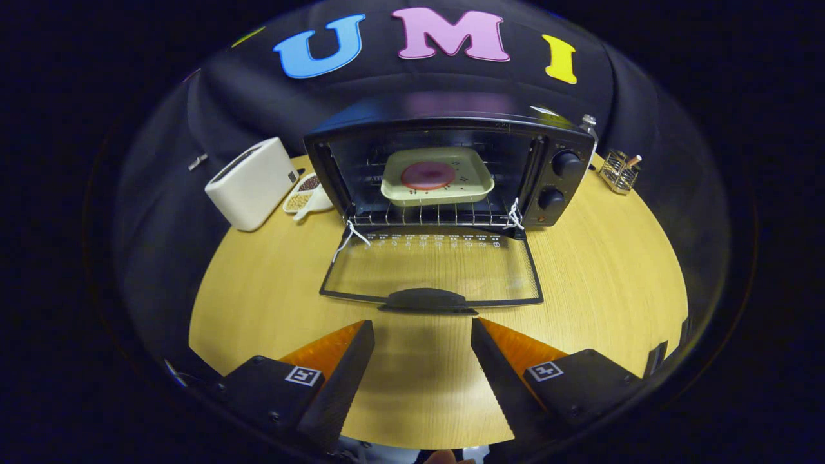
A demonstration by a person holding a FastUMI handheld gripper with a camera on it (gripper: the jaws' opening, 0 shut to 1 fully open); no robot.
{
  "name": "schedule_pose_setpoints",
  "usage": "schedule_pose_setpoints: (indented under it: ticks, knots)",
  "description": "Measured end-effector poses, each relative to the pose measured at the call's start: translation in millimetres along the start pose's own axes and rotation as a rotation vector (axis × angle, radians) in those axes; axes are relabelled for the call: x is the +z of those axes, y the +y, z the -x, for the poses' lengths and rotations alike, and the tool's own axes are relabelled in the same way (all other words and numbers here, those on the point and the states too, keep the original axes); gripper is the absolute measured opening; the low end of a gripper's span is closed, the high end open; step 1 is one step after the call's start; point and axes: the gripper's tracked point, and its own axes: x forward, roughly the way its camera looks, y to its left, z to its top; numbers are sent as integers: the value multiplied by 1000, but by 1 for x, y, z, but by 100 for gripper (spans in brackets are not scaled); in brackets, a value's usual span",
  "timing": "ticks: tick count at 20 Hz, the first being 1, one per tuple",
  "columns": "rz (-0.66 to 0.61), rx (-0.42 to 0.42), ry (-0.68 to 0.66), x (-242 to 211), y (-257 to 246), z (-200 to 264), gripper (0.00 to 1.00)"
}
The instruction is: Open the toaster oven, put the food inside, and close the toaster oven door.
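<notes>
Gripper view, looking along my gripper, whose two fingers are spread wide with nothing between them; they hover above the round, pale wooden tabletop, touching no object. Just ahead of the fingertips lies the dark curved handle of the glass door of the black toaster oven; the door is folded fully down, lying flat toward me over the tabletop. Beyond it, the oven cavity stands open. Inside, on the wire rack, rests a cream-coloured square tray carrying the food, a flat, round reddish-pink piece set near the tray's middle. Short white ties hang at both lower corners of the oven opening, by the door hinges. Two round black knobs sit one above the other on the oven's right-hand panel. To the left of the oven stands a white rectangular toaster, and between it and the oven lies a small white divided dish holding brownish and pale grains, whose kind I cannot tell. To the right of the oven, well apart from it near the far rim of the tabletop, stands a small wire basket with something in it.
</notes>
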Motion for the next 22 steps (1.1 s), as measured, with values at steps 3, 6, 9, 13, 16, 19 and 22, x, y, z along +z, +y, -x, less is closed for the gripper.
schedule_pose_setpoints:
  ticks: [3,6,9,13,16,19,22]
  knots:
    - [15,-31,30,-11,-4,-17,100]
    - [28,-61,61,-21,-9,-30,100]
    - [30,-81,86,-27,-13,-40,100]
    - [22,-107,97,-29,-18,-50,99]
    - [28,-120,112,-29,-25,-65,99]
    - [27,-128,129,-34,-24,-71,98]
    - [23,-134,124,-33,-24,-75,100]
